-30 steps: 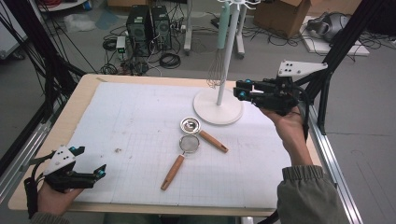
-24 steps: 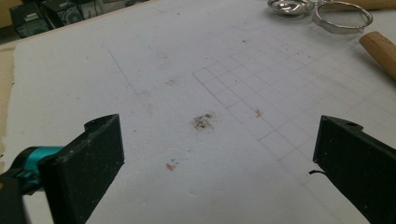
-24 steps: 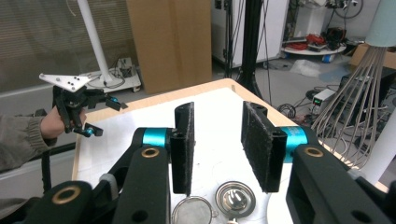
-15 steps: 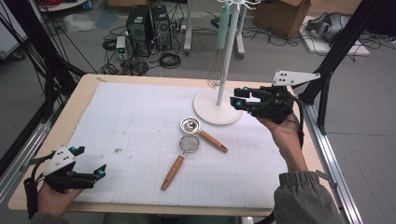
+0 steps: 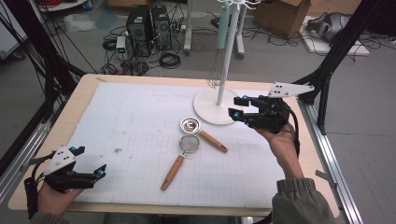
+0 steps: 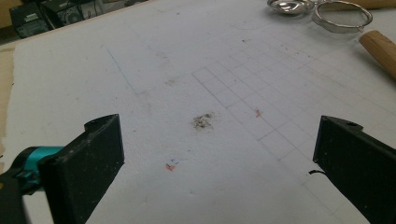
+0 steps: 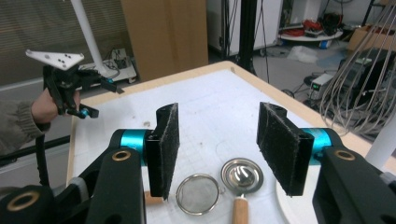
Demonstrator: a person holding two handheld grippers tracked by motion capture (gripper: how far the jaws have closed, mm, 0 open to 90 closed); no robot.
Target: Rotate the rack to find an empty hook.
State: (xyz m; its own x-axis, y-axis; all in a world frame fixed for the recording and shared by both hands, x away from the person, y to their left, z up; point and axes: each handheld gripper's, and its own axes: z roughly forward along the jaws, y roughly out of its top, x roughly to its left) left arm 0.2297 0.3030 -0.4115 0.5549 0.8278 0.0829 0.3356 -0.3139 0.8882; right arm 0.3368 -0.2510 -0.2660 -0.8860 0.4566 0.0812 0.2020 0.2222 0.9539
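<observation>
Since the earlier frames, the right gripper (image 5: 239, 107) has sunk and drifted left toward the table's middle, while the left gripper (image 5: 91, 162) has kept its place at the near left corner.

Both grippers are held above the white gridded mat (image 5: 140, 116) with jaws wide apart and nothing between them. Ahead of and below the right gripper lie two wooden-handled utensils: a small mesh strainer (image 5: 189, 144) and, just behind it, a shiny metal scoop (image 5: 190, 124), their round heads close together near the mat's centre. From the right gripper view, the strainer (image 7: 197, 193) and scoop (image 7: 242, 176) show side by side between the open jaws. A white stand (image 5: 215, 106) with a hanging whisk (image 5: 215, 74) sits just beyond the right gripper.
</observation>
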